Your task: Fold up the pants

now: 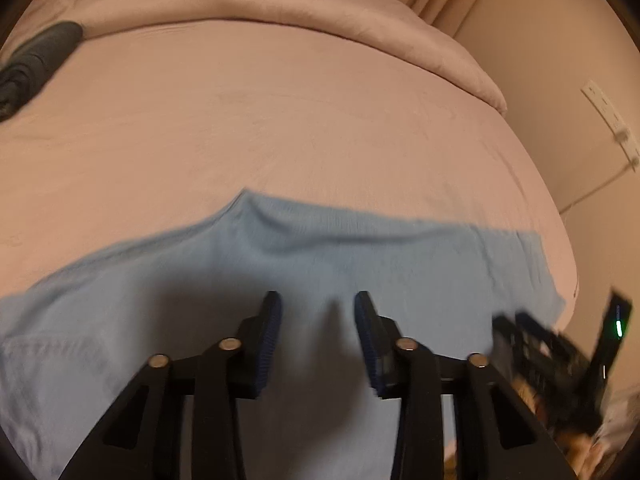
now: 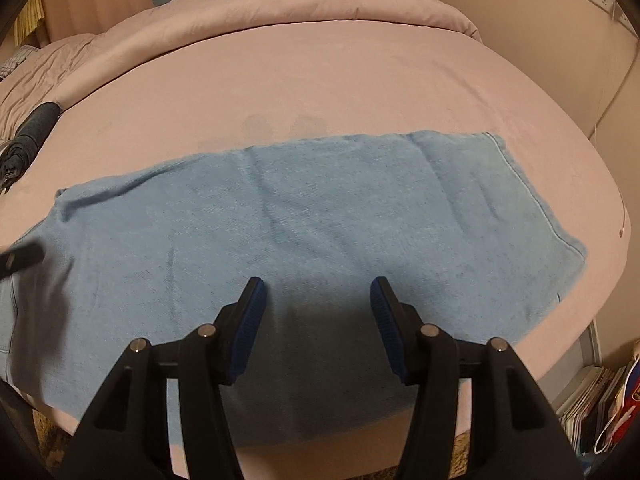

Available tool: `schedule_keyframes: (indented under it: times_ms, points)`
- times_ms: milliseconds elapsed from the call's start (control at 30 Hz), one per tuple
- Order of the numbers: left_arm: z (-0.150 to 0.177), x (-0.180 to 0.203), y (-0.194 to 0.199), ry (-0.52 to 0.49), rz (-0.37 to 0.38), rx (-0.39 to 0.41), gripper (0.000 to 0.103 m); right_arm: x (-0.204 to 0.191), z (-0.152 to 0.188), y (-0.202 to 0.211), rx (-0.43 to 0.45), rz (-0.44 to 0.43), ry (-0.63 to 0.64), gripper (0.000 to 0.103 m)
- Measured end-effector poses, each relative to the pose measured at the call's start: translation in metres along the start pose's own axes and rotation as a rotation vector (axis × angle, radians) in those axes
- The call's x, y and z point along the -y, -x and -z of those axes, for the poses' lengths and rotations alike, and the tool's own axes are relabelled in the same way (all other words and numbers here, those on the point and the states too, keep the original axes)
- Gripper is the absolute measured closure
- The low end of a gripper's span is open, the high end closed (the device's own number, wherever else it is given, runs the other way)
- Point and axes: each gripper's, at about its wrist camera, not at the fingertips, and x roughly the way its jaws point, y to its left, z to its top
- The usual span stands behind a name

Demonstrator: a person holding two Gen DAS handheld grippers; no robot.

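Observation:
Light blue pants (image 1: 280, 260) (image 2: 320, 208) lie flat across a pink bed sheet (image 1: 280, 120) (image 2: 320, 80), legs laid together, with the hems (image 2: 540, 200) at the right end. My left gripper (image 1: 318, 300) hovers over the middle of the cloth, open, with nothing pinched between its blue pads. My right gripper (image 2: 317, 284) is open over the near edge of the pants and holds nothing. In the left wrist view the right gripper (image 1: 560, 344) shows as a blur at the right. At the left edge of the right wrist view the left gripper (image 2: 20, 260) is only a dark blur.
A dark grey folded garment (image 1: 36, 68) (image 2: 32, 136) lies at the left of the bed. A rolled pink duvet (image 1: 280, 4) (image 2: 300, 4) runs along the far side. Right of the bed are a wall with a socket strip (image 1: 608, 120) and stacked books (image 2: 592, 400).

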Motion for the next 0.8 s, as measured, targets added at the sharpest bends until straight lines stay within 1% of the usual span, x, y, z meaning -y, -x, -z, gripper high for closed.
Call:
schedule_keyframes:
  times_ms: [33, 67, 100, 133, 167, 367, 467, 500, 567, 600, 633, 700, 800]
  points:
    - [-0.005, -0.002, -0.007, 0.006, -0.012, -0.009, 0.070, -0.002, 0.000, -0.001, -0.001, 0.000, -0.001, 0.048]
    - [-0.009, -0.004, -0.018, 0.012, -0.043, -0.021, 0.070, -0.001, 0.001, -0.002, -0.001, 0.000, -0.004, 0.048]
    - [-0.006, -0.003, -0.026, 0.009, -0.065, -0.021, 0.073, 0.001, 0.002, -0.002, -0.001, -0.002, -0.007, 0.048]
    - [-0.007, -0.003, -0.029, 0.005, -0.074, -0.010, 0.074, 0.001, 0.005, -0.001, -0.001, -0.004, -0.009, 0.048]
    - [-0.008, -0.003, -0.031, 0.000, -0.076, 0.004, 0.075, 0.004, 0.004, -0.002, -0.002, -0.007, -0.013, 0.048]
    - [-0.012, -0.001, -0.036, -0.010, -0.091, -0.004, 0.075, 0.009, 0.011, 0.000, 0.007, -0.019, -0.020, 0.048]
    - [-0.012, 0.001, -0.035, -0.005, -0.106, 0.006, 0.075, 0.011, 0.012, 0.001, 0.008, -0.018, -0.025, 0.048]
    - [-0.007, 0.006, -0.033, -0.021, -0.136, 0.015, 0.075, 0.012, 0.014, 0.003, 0.008, -0.018, -0.025, 0.048]
    - [-0.010, 0.018, -0.036, -0.044, -0.191, 0.018, 0.074, 0.014, 0.014, 0.005, 0.006, -0.015, -0.033, 0.048]
    - [-0.006, 0.024, -0.034, -0.058, -0.223, 0.015, 0.074, 0.015, 0.015, 0.007, 0.006, -0.016, -0.038, 0.048]
    - [-0.003, 0.026, -0.031, -0.064, -0.229, 0.014, 0.074, 0.017, 0.016, 0.010, 0.009, -0.019, -0.040, 0.048]
    - [0.004, 0.034, -0.020, -0.068, -0.217, 0.022, 0.074, 0.024, 0.020, 0.016, 0.015, -0.009, -0.056, 0.048]
    - [0.013, 0.042, -0.002, -0.065, -0.198, 0.052, 0.074, 0.044, 0.023, 0.025, 0.033, 0.005, -0.108, 0.048]
